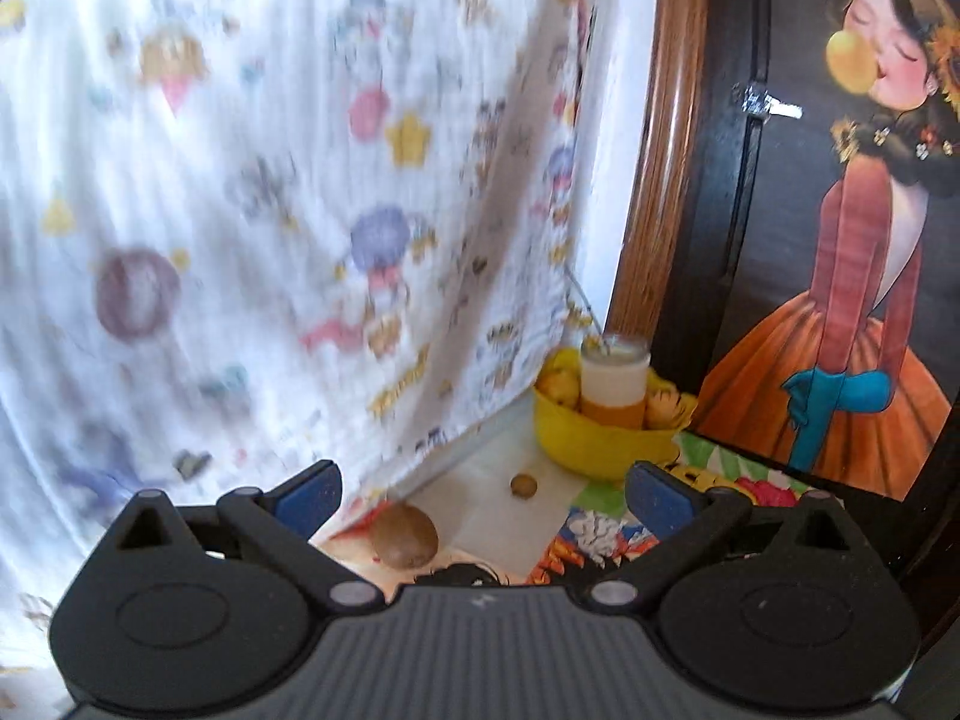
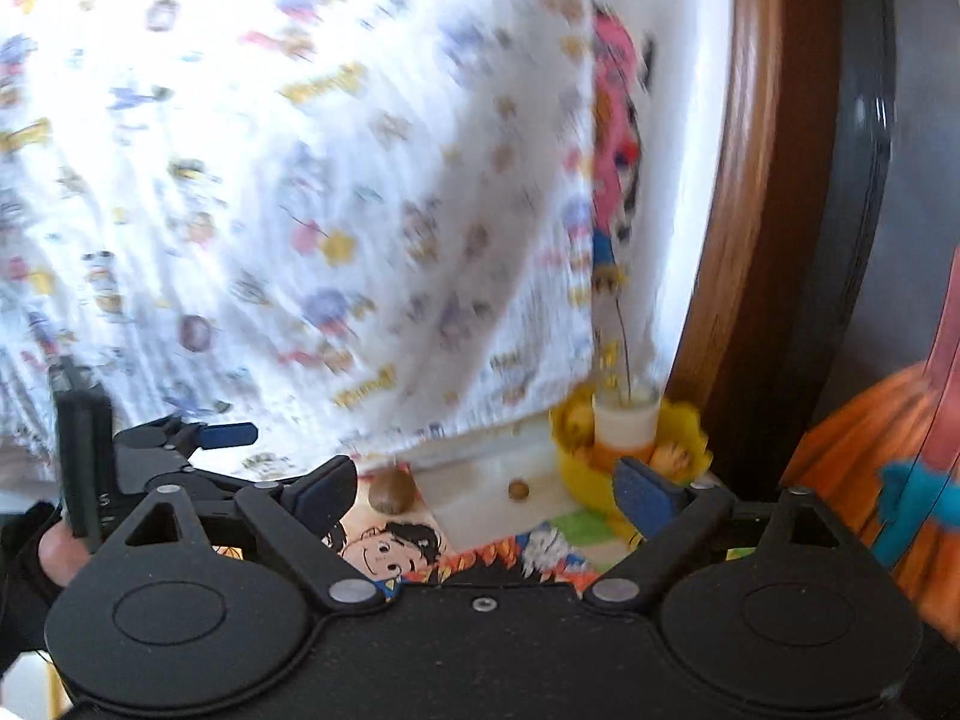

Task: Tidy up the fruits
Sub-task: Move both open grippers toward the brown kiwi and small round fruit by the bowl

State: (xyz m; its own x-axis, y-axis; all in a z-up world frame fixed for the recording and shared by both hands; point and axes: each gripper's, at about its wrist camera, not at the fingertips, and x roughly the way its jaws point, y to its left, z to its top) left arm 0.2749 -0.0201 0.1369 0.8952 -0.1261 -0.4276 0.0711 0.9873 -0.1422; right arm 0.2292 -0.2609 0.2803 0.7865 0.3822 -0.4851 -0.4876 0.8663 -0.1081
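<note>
Holding both hand-held grippers, left [image 1: 480,495] and right [image 2: 486,489], spread and empty, we see the kiwi [image 1: 405,537] lying ahead and below on the bench [image 1: 480,498]. It sits nearer our left one, toward its left finger, short of the yellow bowl [image 1: 591,441].

Both hand-held grippers [image 1: 480,495] [image 2: 486,489] open, empty

Table [image 1: 480,510]: bowl [image 1: 594,444], 2 fruits [image 1: 405,535]

Looks like someone's home, probably a bedroom corner. A cartoon-print curtain [image 1: 288,192] hangs just left of a wooden door frame [image 1: 666,138], a painted girl in an orange dress [image 1: 852,276] stands right of the frame, and a comic-patterned tablecloth [image 2: 390,546] lies below it.
</note>
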